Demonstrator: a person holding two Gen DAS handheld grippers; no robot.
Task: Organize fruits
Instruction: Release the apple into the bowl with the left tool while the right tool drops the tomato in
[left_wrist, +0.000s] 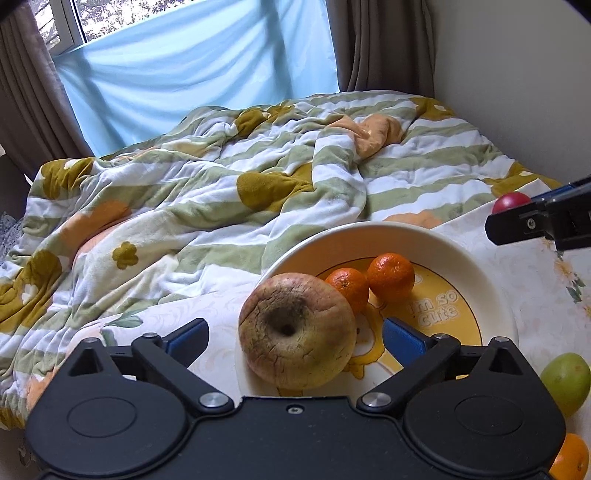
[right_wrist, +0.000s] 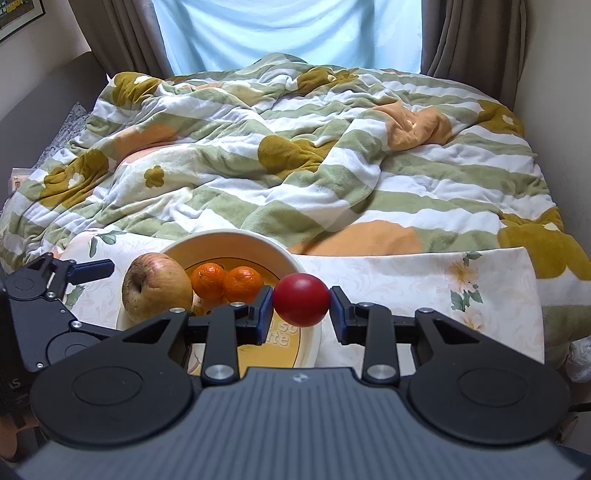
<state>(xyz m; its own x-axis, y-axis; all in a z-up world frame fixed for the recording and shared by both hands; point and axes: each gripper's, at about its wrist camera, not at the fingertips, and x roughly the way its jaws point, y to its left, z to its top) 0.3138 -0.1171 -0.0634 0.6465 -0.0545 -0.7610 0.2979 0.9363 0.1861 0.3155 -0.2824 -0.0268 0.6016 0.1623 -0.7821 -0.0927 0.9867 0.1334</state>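
A cream bowl (left_wrist: 424, 236) with a yellow cartoon bottom stands on a floral cloth. A big wrinkled apple (left_wrist: 297, 330) and two mandarins (left_wrist: 390, 276) lie in it. My left gripper (left_wrist: 295, 338) is open, its blue pads either side of the apple and apart from it. My right gripper (right_wrist: 301, 308) is shut on a red fruit (right_wrist: 302, 299) and holds it above the bowl's right rim (right_wrist: 295, 264). In the right wrist view the apple (right_wrist: 157, 286) and mandarins (right_wrist: 242, 282) lie left of the red fruit. The right gripper with the red fruit (left_wrist: 511, 201) shows at the left view's right edge.
A green fruit (left_wrist: 565, 380) and an orange fruit (left_wrist: 570, 458) lie on the cloth right of the bowl. A rumpled striped quilt (right_wrist: 295, 155) covers the bed behind. Curtains and a window are at the back, a wall on the right.
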